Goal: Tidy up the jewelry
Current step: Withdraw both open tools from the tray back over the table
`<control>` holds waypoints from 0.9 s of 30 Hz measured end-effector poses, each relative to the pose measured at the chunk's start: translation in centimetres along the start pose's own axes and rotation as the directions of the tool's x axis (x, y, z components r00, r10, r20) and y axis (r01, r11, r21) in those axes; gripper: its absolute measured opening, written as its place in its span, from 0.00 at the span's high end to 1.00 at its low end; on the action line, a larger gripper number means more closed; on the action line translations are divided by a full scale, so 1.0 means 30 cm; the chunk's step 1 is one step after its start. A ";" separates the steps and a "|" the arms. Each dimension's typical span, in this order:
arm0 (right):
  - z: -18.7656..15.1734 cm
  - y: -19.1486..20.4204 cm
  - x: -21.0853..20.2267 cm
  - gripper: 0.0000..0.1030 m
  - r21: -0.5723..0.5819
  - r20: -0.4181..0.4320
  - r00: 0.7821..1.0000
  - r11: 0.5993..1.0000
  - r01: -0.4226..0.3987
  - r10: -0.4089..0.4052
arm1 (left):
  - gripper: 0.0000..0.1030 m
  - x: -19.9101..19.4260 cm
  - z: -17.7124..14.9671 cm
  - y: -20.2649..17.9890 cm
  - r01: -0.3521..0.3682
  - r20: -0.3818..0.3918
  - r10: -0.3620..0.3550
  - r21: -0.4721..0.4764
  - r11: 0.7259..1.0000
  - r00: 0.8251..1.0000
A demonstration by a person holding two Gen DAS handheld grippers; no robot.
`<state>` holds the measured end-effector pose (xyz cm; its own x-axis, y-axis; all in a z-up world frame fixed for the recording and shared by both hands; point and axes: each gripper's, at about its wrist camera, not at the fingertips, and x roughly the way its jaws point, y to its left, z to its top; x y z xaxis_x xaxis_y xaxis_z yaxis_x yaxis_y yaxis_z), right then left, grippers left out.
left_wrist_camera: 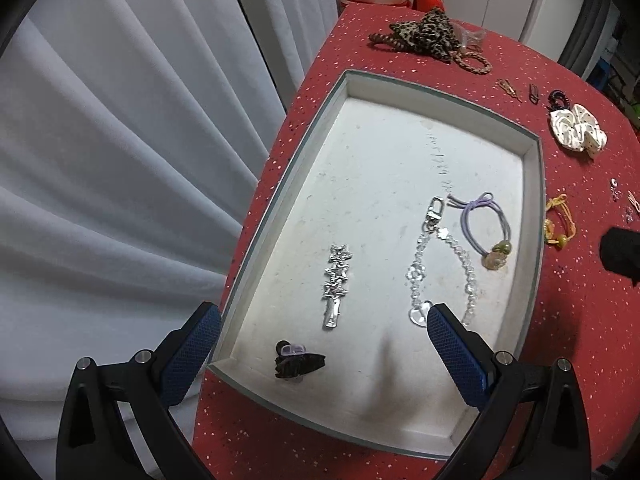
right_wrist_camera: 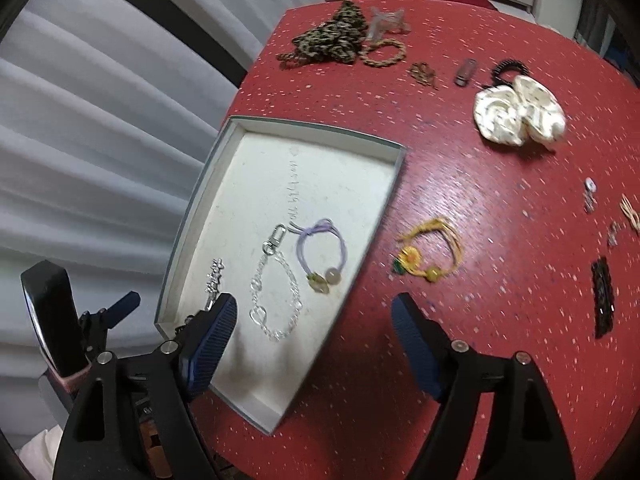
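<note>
Jewelry sorting, mid-step: tray [left_wrist_camera: 534, 184] holds silver clip [left_wrist_camera: 335, 285], bead chain [left_wrist_camera: 440, 268], lilac tie [left_wrist_camera: 482, 232], black claw [left_wrist_camera: 298, 364]; left gripper [left_wrist_camera: 324, 340] and right gripper [right_wrist_camera: 312, 332] both wide open, empty; next likely the yellow bracelet [right_wrist_camera: 432, 254] on the red table [right_wrist_camera: 500, 208] beside the tray.

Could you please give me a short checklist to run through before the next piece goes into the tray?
1. Left tool open and empty: ok.
2. Right tool open and empty: ok.
3. Tray has free floor beyond the purple hair tie: ok.
4. Yellow bracelet lies alone on the red table, nothing touching it: ok.
5. Beaded chain and star clip lie apart, untangled: ok.
6. Small clips at the table's right edge identifiable: cannot tell, blurred.
</note>
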<state>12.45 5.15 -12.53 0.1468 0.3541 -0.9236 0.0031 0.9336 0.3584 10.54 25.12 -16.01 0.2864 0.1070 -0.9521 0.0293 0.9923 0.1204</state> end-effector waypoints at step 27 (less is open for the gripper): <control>-0.213 -0.761 -0.263 0.10 0.330 -0.005 0.974 0.919 0.217 -0.228 | 0.00 -0.193 0.063 -0.700 0.211 0.026 -0.228 0.289 0.934 0.973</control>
<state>4.89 -18.60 -14.31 0.1368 0.1324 -0.9817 0.3615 0.9160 0.1739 10.09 3.55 -12.48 0.2967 -0.1234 -0.9470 0.3647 0.9311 -0.0071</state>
